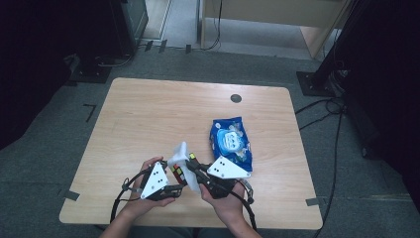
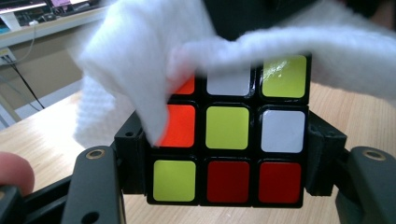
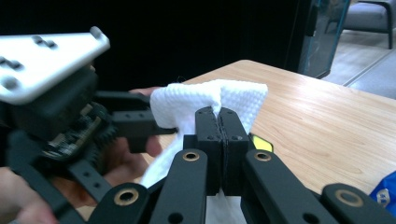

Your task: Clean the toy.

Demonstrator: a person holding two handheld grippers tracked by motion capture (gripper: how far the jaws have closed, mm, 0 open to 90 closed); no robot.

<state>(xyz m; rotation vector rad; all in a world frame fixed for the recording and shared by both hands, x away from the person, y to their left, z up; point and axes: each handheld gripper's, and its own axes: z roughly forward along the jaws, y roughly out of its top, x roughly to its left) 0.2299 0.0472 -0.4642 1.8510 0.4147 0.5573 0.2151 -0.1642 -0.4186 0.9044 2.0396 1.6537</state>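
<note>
1. Landmark: the cube [image 2: 228, 135], a colour-tile puzzle cube, sits over the near middle of the table [image 1: 148, 114], raised off the wood.
2. Left gripper [image 1: 171, 184]: jaws clamped on the cube's two opposite sides. In the left gripper view the black pads [image 2: 133, 154] press flat against the cube's left and right faces; the cube sits upright between them.
3. Cube face toward the left gripper's camera: bottom row yellow, red, red; middle row orange, yellow, white; top row partly covered, with white and yellow tiles showing.
4. Right gripper [image 3: 222, 122]: jaws fully together, pinching a fold of the wipe [image 3: 210, 100]. In the right gripper view the white sheet rises above the closed tips and hangs down on the cube side.
5. Wipe against cube: in the left gripper view the wipe [image 2: 140, 60] drapes over the cube's top edge and covers its upper left tiles, touching the face.
6. High view: the two grippers meet at the cube [image 1: 178, 173], left gripper to its left, right gripper [image 1: 195, 171] to its right, the wipe [image 1: 184, 163] standing between them.
7. Hands: the left hand [image 1: 148, 196] and right hand [image 1: 223, 198] each grip a tool body, near the table's front edge.
8. A blue pack [image 1: 230, 144] lies flat on the table just beyond and right of the cube, not touching it.
</note>
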